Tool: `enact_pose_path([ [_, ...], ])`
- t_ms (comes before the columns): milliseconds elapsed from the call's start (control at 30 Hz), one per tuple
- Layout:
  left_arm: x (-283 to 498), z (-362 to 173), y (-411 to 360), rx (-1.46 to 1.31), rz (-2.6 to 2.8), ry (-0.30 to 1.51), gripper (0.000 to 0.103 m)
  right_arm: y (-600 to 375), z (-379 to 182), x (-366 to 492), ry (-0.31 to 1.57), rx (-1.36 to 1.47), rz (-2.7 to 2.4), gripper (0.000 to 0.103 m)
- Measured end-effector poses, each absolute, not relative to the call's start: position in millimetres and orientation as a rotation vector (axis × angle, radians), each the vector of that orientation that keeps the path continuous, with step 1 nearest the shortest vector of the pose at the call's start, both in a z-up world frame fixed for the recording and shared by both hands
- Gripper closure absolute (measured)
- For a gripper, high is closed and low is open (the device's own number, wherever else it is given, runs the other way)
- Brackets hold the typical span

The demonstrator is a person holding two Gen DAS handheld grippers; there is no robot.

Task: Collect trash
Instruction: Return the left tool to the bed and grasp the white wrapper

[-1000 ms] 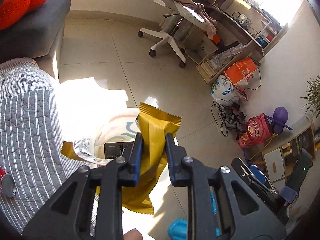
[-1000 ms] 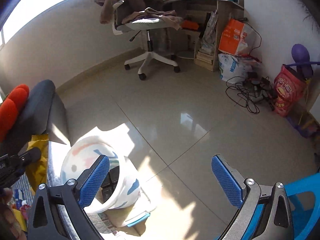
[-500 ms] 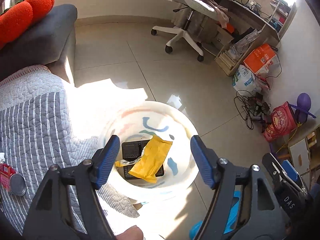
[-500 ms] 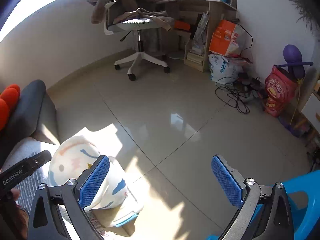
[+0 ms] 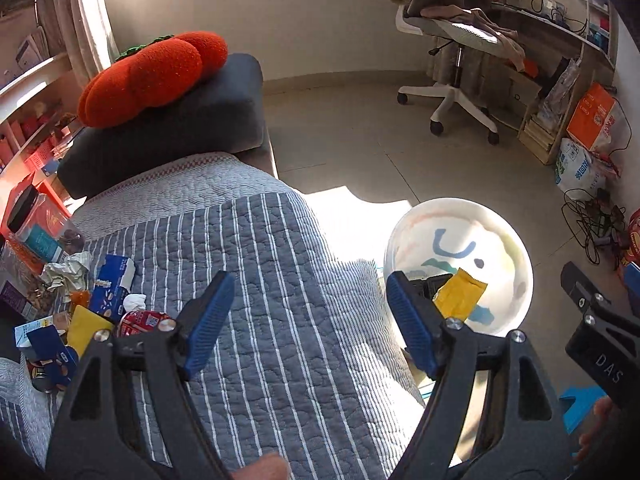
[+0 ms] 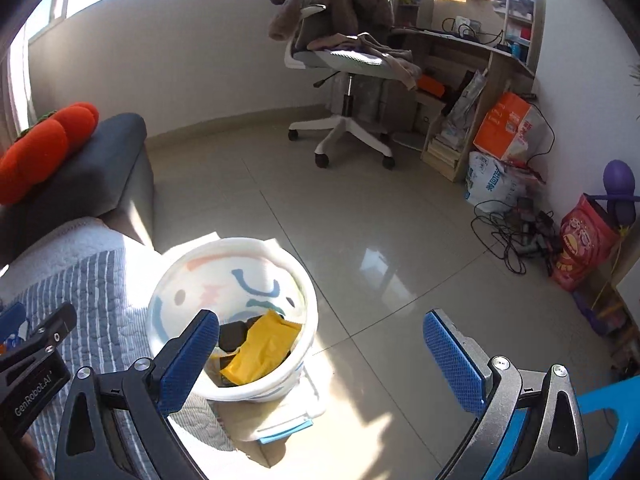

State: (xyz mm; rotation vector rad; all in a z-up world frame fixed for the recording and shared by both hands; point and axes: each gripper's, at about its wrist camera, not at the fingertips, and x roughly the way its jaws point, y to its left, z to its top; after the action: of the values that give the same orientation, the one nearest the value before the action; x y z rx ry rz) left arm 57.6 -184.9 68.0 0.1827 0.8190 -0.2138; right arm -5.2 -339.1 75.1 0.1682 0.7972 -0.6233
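1. The left gripper (image 5: 308, 320) is wide open and holds nothing. It hangs over the striped blanket (image 5: 260, 280).
2. The right gripper (image 6: 320, 352) is wide open too, with nothing between its blue pads (image 6: 452, 360). It hangs over the shiny floor (image 6: 380, 240).
3. The white bin (image 6: 304, 300) stands on the floor, just beside the blanket's edge. In the left view it is at 3 o'clock.
4. A yellow wrapper (image 6: 260, 350) lies inside the bin, on top of something dark.
5. More trash (image 5: 80, 304) lies in a pile on the blanket at 9 o'clock in the left view: blue cartons, a red packet, crumpled paper.
6. An orange pumpkin pillow (image 5: 148, 76) sits on the dark cushion (image 5: 180, 128) at 11 o'clock.
7. A white office chair (image 6: 344, 80) stands at 12 o'clock in the right view.
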Motion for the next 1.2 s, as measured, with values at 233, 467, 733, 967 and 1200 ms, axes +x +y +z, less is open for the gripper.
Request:
enact_pose_path([
  [233, 48.1, 60.0, -119.9, 0.160, -0.092, 0.838, 0.021, -283.2, 68.1, 14.7, 0.809, 0.089, -0.522, 0.000],
  [467, 36.3, 44.6, -48.6, 0.123, 0.031, 0.872, 0.021, -215.3, 62.6, 34.9, 0.810, -0.014, -0.399, 0.000],
  [733, 28.6, 13.3, 40.1, 0.091, 0.203, 0.968, 0.021, -145.2, 47.6, 57.6, 0.838, -0.095, -0.266, 0.000],
  [967, 25.4, -16.3, 103.4, 0.012, 0.277, 1.088, 0.021, -100.6, 37.7, 74.8, 0.854, -0.133, -0.179, 0.000],
  [1200, 24.9, -45.9, 141.1, -0.118, 0.252, 1.216, 0.021, -72.0, 28.0, 87.4, 0.870, -0.147, -0.106, 0.000],
])
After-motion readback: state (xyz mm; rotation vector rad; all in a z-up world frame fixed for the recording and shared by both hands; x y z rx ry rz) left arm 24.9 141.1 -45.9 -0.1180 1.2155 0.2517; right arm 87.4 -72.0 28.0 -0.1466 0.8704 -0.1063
